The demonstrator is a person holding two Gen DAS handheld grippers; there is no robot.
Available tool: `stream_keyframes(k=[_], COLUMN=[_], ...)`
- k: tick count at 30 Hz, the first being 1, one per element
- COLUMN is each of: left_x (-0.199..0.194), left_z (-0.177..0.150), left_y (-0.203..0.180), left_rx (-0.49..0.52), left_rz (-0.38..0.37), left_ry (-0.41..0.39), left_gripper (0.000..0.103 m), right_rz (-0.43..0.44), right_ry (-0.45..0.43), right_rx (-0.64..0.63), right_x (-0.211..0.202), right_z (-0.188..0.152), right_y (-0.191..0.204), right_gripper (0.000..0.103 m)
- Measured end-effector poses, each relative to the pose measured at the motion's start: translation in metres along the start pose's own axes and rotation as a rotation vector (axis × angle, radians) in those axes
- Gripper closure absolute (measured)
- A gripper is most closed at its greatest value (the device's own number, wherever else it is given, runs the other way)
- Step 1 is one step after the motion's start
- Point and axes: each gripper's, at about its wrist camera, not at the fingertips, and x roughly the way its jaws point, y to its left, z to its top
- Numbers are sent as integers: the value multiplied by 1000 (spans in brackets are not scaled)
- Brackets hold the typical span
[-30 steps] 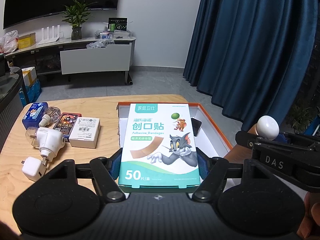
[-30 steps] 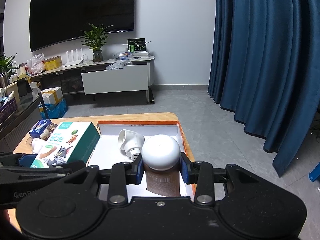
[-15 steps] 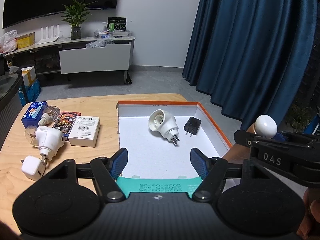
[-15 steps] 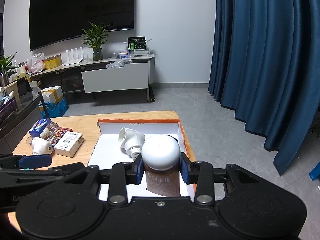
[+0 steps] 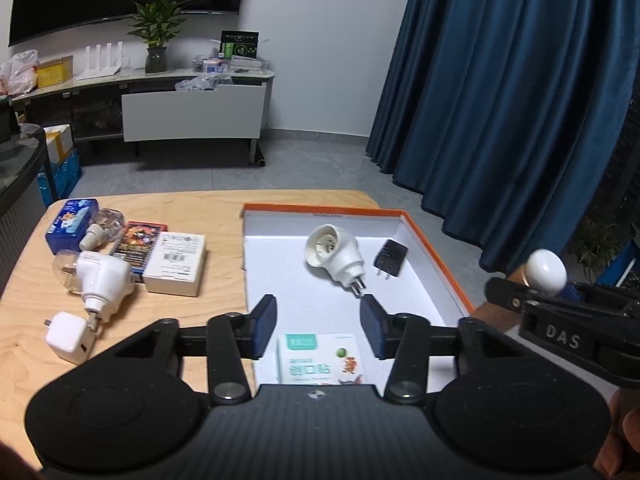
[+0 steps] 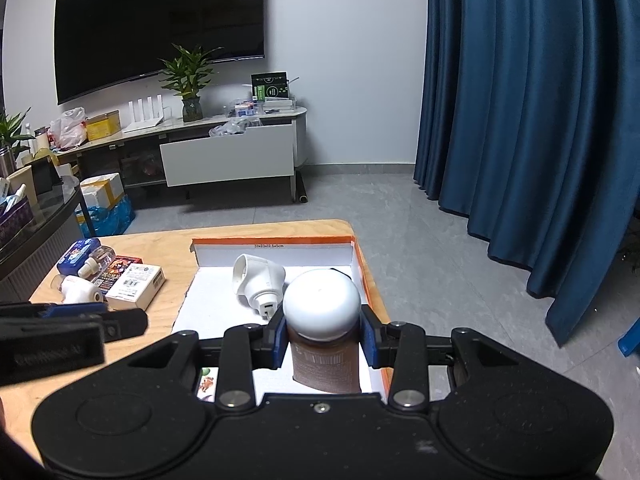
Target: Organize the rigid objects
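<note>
The right hand-held gripper (image 6: 322,340) is clamped on a white-capped brown bottle (image 6: 323,334), rigid, likely smooth, best held below the cap. The left hand-held gripper (image 5: 318,328) stands apart above the bandage box (image 5: 320,360), which lies in the tray (image 5: 436,264).

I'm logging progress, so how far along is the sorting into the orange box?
Done: bandage box, white adapter and black charger lie in the orange box. In hand: right gripper holds the brown bottle. Left gripper is open. Left: table items, including the white plug.
</note>
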Motion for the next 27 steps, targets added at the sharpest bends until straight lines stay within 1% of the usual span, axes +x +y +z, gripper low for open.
stream_keyframes(k=[1,2,3,4,5,6,7,10,11,12,14,15,16,17,19,21,24,25,27], left_x=[1,3,7,11,14,18,24,45,52,59,70,75,76,75,65,53,35,30,23], left_z=[-1,-1,-3,-6,-11,-16,-20,-34,-38,-41,-46,-48,-48,-47,-41,-31,-14,-9,-1], left_y=[2,4,4,4,2,-4,-11,-27,-28,-28,-26,-25,-22,-20,-15,-14,-10,-10,-10], left_rx=[0,-7,-20,-32,-29,-6,28,122,134,136,135,136,130,114,79,72,32,32,23], left_rz=[7,6,2,-1,-1,4,9,48,62,64,52,48,47,38,11,19,8,6,-5], left_ry=[7,32,69,100,115,135,159,222,246,268,295,301,296,282,230,165,85,59,31], left_gripper=[47,41,23,11,8,3,0,0,0,3,17,29,32,32,32,32,32,32,32], right_rz=[1,2,4,8,11,15,17,22,22,21,23,22,24,27,33,33,37,39,40], right_ry=[3,5,6,6,6,6,6,10,10,11,13,12,12,13,10,9,0,-3,-9], right_rx=[1,3,5,8,10,12,10,7,7,9,11,10,9,9,11,17,25,28,32], right_x=[0,1,2,3,4,4,4,6,6,5,6,5,5,4,3,2,0,-1,-3], right_z=[0,0,1,2,-1,-1,-1,-2,-2,-3,-2,-3,-3,-2,-1,1,5,6,10], right_y=[0,-1,0,1,0,1,1,2,1,1,0,0,0,0,-3,-7,-9,-9,-10], right_gripper=[58,58,58,58,58,58,58,58,58,58,58,58,58,58,58,58,58,58,58])
